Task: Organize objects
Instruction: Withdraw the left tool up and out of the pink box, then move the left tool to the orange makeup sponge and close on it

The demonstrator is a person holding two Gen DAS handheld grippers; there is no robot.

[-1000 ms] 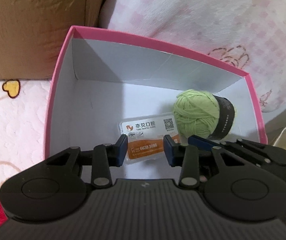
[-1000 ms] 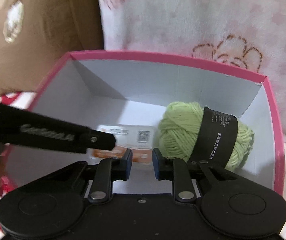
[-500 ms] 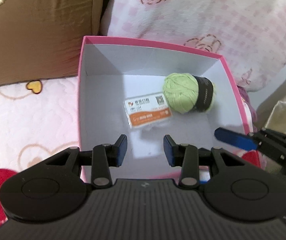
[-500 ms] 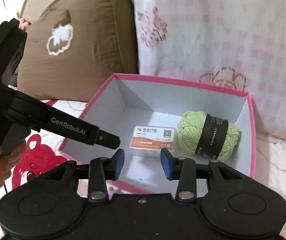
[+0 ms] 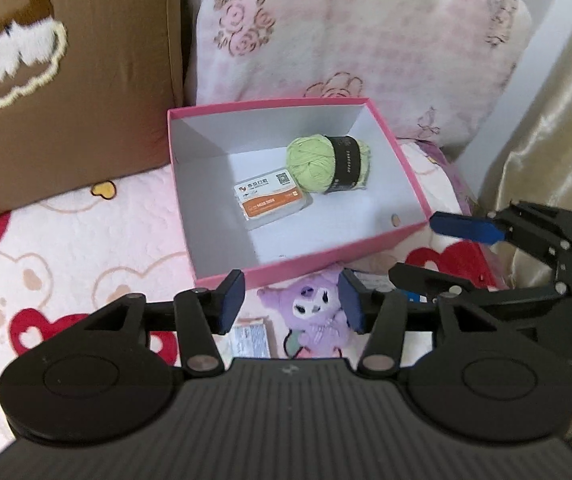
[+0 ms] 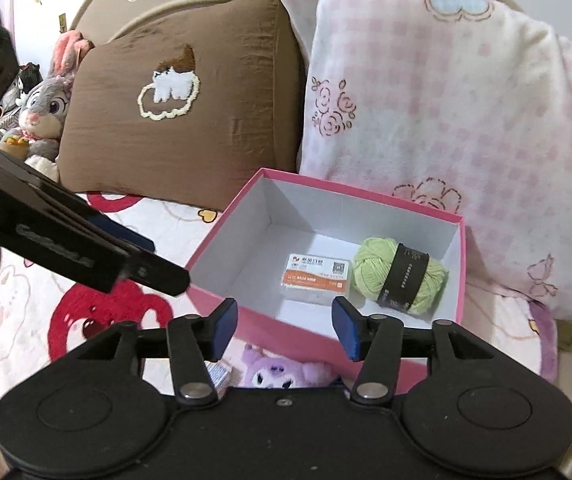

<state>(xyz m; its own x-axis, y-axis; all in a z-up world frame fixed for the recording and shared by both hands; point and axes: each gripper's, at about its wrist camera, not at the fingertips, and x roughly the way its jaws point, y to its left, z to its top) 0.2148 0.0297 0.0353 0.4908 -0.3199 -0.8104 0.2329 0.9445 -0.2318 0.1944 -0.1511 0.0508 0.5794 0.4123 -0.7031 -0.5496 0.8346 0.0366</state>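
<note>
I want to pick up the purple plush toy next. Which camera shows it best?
The left wrist view: the purple plush toy lies before the pink box, face and body visible between the opening jaws. The right wrist view shows only its head above the gripper body.

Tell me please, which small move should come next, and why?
Probably lower the left gripper, jaws opening and empty, onto the purple plush toy lying just outside the pink box. The yarn ball and the card case already lie inside.

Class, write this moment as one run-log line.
left gripper: opening, empty | right gripper: opening, empty | pink box: yarn, card case | plush: outside
</note>
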